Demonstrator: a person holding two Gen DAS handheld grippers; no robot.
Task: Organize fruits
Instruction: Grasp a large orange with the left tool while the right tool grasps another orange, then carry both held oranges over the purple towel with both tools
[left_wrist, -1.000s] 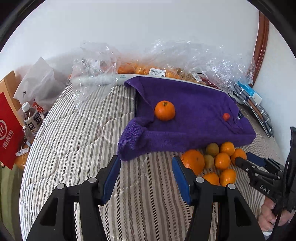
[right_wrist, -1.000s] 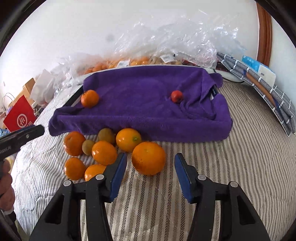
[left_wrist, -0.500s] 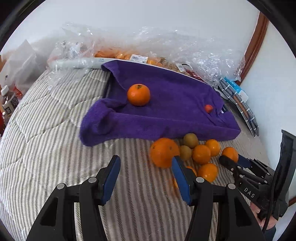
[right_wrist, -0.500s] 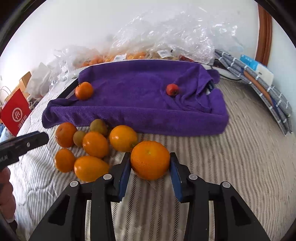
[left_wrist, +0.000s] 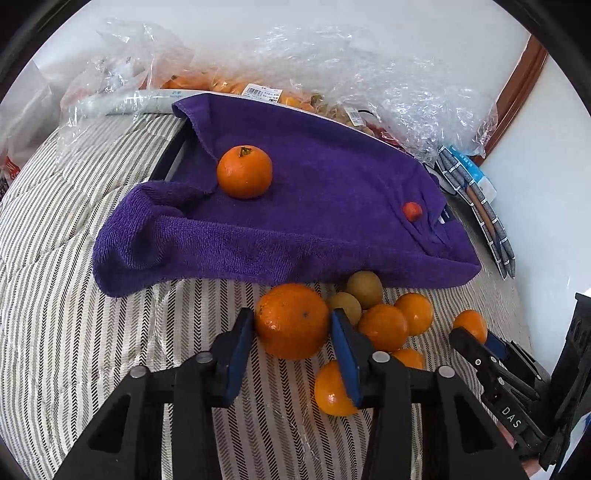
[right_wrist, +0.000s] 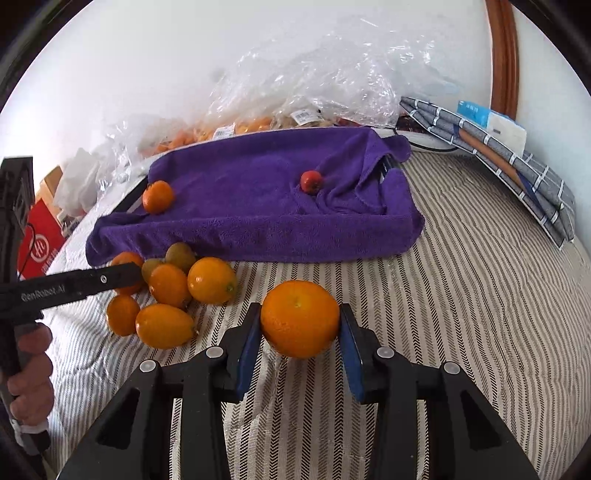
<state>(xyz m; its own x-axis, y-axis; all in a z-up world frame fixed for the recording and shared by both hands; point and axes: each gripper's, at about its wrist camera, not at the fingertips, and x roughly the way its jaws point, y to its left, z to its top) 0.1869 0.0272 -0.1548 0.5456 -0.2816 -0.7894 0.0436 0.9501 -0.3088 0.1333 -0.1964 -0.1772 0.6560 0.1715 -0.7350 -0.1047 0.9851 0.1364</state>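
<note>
"DAS" in white letters on right claw (left_wrist: 480, 341) finger, left wrist view. "GenRobot.AI" on left claw (right_wrist: 127, 275) finger, right wrist view (faint print). Red bag (right_wrist: 38, 240): white circular logo, unreadable. Barcode labels (left_wrist: 261, 91) on plastic fruit bags: illegible.

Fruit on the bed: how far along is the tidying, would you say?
Barely begun. Done: one mandarin and a small red fruit lie on the purple towel. In hand: the left tongs have just been closing on a big orange, the right tongs on a second orange. Left: the loose oranges and two greenish fruits beside the towel.
</note>
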